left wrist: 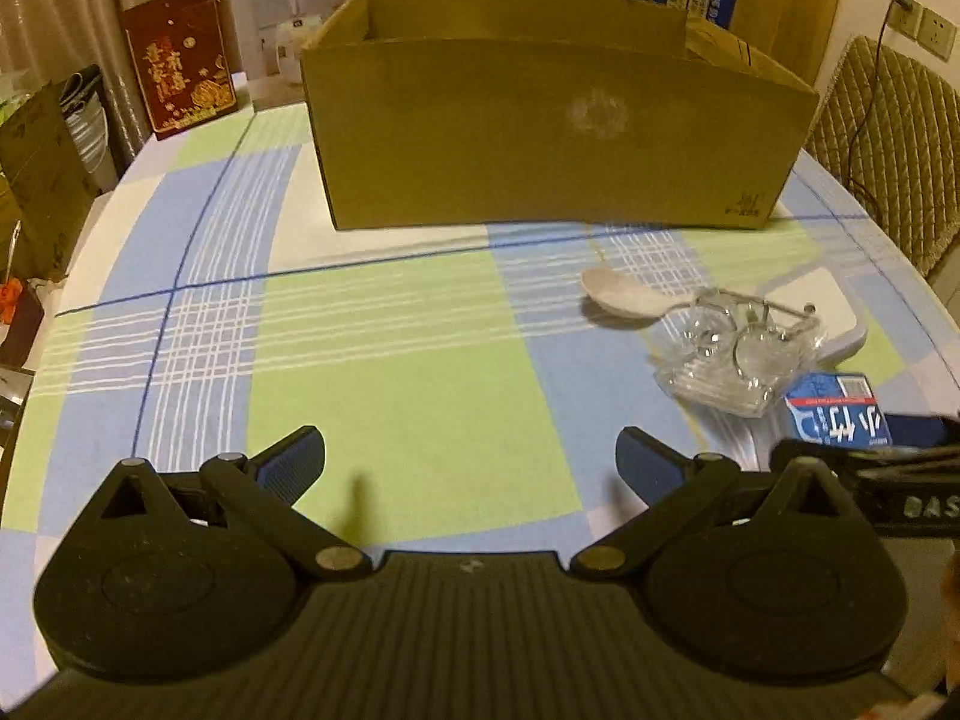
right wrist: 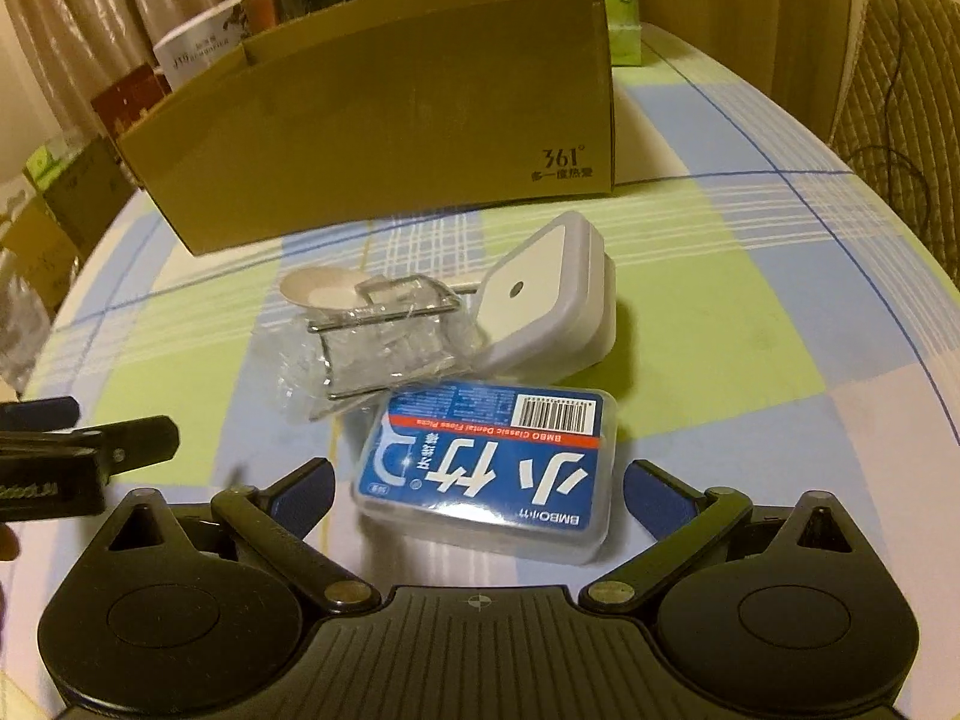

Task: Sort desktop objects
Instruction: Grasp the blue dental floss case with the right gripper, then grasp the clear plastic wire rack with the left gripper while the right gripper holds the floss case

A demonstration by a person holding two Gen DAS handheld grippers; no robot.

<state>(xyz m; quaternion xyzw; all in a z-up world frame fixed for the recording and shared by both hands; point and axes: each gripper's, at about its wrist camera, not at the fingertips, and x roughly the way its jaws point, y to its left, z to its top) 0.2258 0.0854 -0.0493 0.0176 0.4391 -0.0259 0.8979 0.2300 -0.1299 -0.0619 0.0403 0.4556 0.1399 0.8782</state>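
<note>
My right gripper (right wrist: 480, 489) is open, low over the table, and its blue pads (right wrist: 312, 486) flank a clear floss-pick case with a blue label (right wrist: 486, 468). I see no pad pressing on the case. Just beyond lie a clear plastic packet with a wire frame (right wrist: 384, 336), a white square plug-in light (right wrist: 552, 300) and a pale spoon (right wrist: 318, 291). My left gripper (left wrist: 471, 456) is open over bare tablecloth with nothing between its fingers. In its view the spoon (left wrist: 624, 297), packet (left wrist: 738, 354) and floss case (left wrist: 840, 411) lie to the right.
An open cardboard box (left wrist: 552, 120) stands across the far side of the checked tablecloth (left wrist: 390, 360). Behind it are a red box (left wrist: 180, 60), a white humidifier carton (left wrist: 282, 18) and blue cartons. A quilted chair (left wrist: 888, 138) is at the right, bags off the left edge.
</note>
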